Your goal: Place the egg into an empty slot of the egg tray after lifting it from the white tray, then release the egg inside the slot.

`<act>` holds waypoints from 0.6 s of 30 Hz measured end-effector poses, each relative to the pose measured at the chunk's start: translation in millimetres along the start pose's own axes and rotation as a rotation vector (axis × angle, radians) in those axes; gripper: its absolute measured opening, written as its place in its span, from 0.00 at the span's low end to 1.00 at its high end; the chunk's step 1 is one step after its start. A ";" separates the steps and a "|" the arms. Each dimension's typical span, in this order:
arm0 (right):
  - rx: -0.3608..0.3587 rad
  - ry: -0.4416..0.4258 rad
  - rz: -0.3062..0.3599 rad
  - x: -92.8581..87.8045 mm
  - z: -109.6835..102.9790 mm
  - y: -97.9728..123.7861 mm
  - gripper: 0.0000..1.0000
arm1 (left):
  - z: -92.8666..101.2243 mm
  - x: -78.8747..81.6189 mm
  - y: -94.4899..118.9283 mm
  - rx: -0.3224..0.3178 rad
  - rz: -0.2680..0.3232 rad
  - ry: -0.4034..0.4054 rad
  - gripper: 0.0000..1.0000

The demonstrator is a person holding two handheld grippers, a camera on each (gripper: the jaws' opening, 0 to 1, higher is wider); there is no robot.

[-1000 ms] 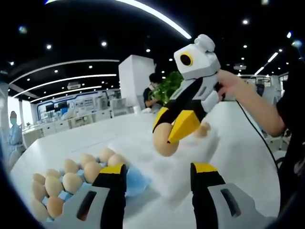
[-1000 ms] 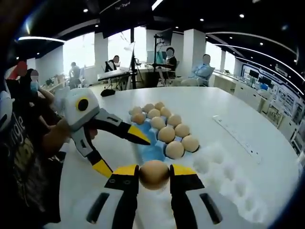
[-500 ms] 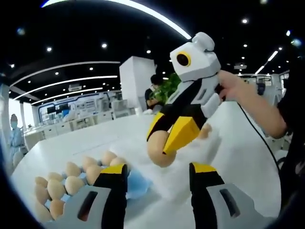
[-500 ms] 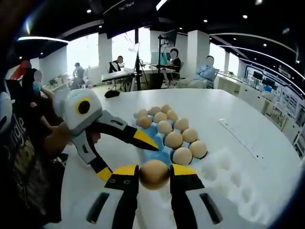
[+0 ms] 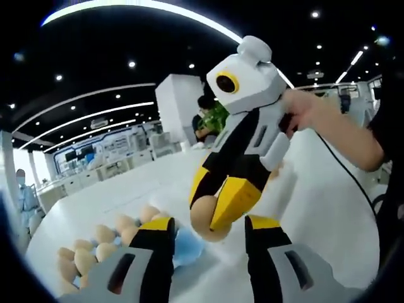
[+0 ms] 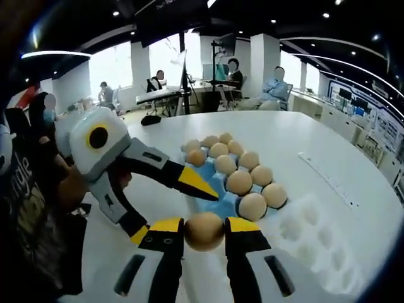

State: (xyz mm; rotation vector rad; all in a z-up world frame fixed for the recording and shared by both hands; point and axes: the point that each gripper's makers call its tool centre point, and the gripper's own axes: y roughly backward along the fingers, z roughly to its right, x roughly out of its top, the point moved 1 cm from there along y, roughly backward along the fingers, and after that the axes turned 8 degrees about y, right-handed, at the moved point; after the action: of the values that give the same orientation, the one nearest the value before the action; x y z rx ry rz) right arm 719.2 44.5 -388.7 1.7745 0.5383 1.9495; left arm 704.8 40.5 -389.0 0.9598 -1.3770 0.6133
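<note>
In the left gripper view, the left tongs (image 5: 205, 232) stand wide apart at the bottom and hold nothing. Between and a little above them hangs the right tongs (image 5: 211, 208), which come in from the right, held by a person's hand (image 5: 302, 108). These tongs are closed on the egg (image 5: 203, 216), so the egg is in the air over the white worktop (image 5: 328, 208), not in any slot yet. At the lower left lies the blue egg tray (image 5: 186, 247) with a group of eggs (image 5: 104, 233) already sitting in it. I judge the left tongs wait beside the tray so as not to be in the way of the carrying.

In the right gripper view, the right tongs (image 6: 203, 235) are narrow, pressing the egg (image 6: 203, 230) from both sides at its middle, a grip that seems chosen to keep it from slipping. Just ahead is the egg tray (image 6: 222, 188), most of its slots filled; the bare blue part nearest to the tongs looks like the free place. To the right of it lies the white tray (image 6: 309, 233) with hollow cups. The left tongs (image 6: 170, 202) reach in from the left, spread wide, near the blue tray's edge. The egg appears to be on its way between the two trays. On the dark shirt (image 6: 25, 189) at the left there is some white writing, but I cannot read it surely.
</note>
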 end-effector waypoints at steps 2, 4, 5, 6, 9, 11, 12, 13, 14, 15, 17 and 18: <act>0.007 -0.003 0.000 0.8 -1.2 -2.2 0.27 | 0.5 -1.5 0.0 0.002 -0.014 -0.018 0.42; 0.010 -0.001 -0.001 1.5 -1.9 -3.7 0.27 | -1.1 -4.3 0.0 0.015 -0.035 -0.045 0.39; 0.011 -0.003 -0.002 2.3 -4.7 -4.8 0.27 | -1.4 -5.1 -0.3 0.022 -0.044 -0.061 0.39; 0.012 -0.002 -0.003 2.5 -6.3 -5.5 0.27 | -1.9 -5.7 -0.7 0.033 -0.050 -0.074 0.38; 0.010 -0.002 -0.004 3.8 -8.6 -7.3 0.27 | -4.0 -7.3 -1.0 0.040 -0.059 -0.089 0.30; 0.010 -0.004 -0.008 2.8 -8.1 -7.8 0.27 | -4.3 -10.8 -1.5 0.044 -0.081 -0.071 0.28; 0.010 -0.003 -0.010 2.3 -8.6 -8.1 0.27 | -3.7 -9.9 -4.1 0.045 -0.076 -0.069 0.28; 0.010 -0.004 -0.012 1.9 -9.4 -8.3 0.27 | -3.8 -10.3 -3.9 0.044 -0.077 -0.068 0.28; 0.011 -0.006 -0.012 1.6 -6.9 -8.1 0.27 | -4.2 -10.7 -3.4 0.044 -0.079 -0.064 0.28; 0.010 -0.009 -0.012 1.5 -4.9 -7.8 0.27 | -4.7 -11.2 -3.1 0.045 -0.078 -0.051 0.28; 0.010 -0.014 -0.008 1.7 -2.6 -7.4 0.27 | -5.4 -11.5 -2.7 0.045 -0.074 -0.043 0.28; 0.011 -0.015 -0.007 1.7 -2.4 -7.4 0.27 | -5.6 -11.6 -2.5 0.045 -0.074 -0.041 0.28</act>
State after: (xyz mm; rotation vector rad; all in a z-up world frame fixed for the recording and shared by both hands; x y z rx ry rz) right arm 717.1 51.6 -391.7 1.7897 0.5503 1.9302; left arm 708.3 45.9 -400.4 1.0603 -1.3623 0.5737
